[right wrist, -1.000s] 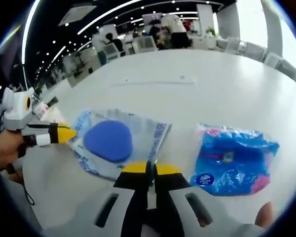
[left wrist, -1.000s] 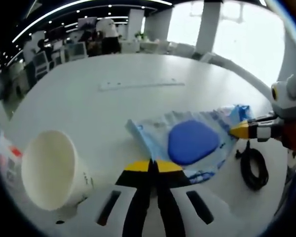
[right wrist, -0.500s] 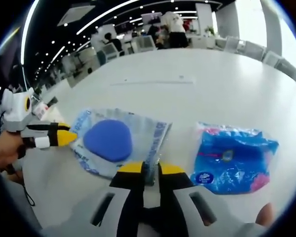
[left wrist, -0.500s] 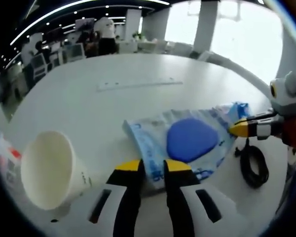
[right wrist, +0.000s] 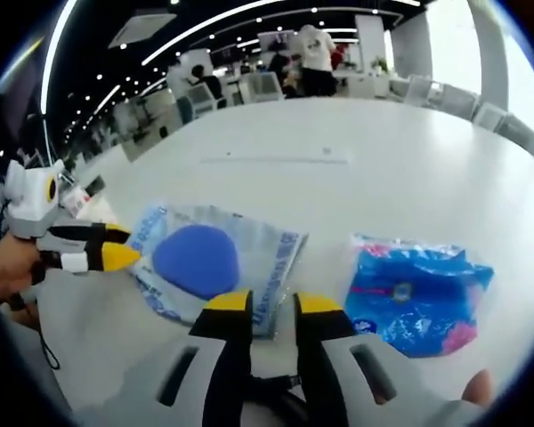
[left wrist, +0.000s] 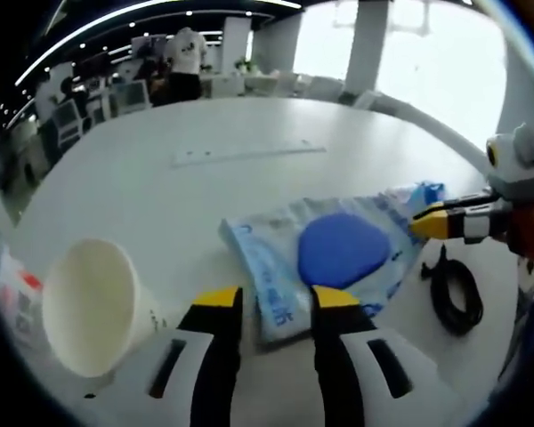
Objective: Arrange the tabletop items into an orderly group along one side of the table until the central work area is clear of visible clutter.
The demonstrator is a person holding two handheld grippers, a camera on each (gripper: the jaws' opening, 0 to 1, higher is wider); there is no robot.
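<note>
White table — both claws, left and right, gape open at opposite edges of the blue-padded packet.

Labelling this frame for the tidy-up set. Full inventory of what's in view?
table: 1, white, carries everything, a thin strip across its far part
pouch: 1, clear and pale blue with a dark blue pad inside, flat at the table's near part, between the two tools
blue pack: 1, bright blue with pink, flat, beside the pouch
cup: 1, white paper, on its side, mouth toward the left tool's camera
cable: 1, black, coiled, near the right tool
people: several, far background by desks and chairs
left tool: yellow tips, open, at the pouch's near edge
right tool: yellow tips, open, at the pouch's opposite edge
</note>
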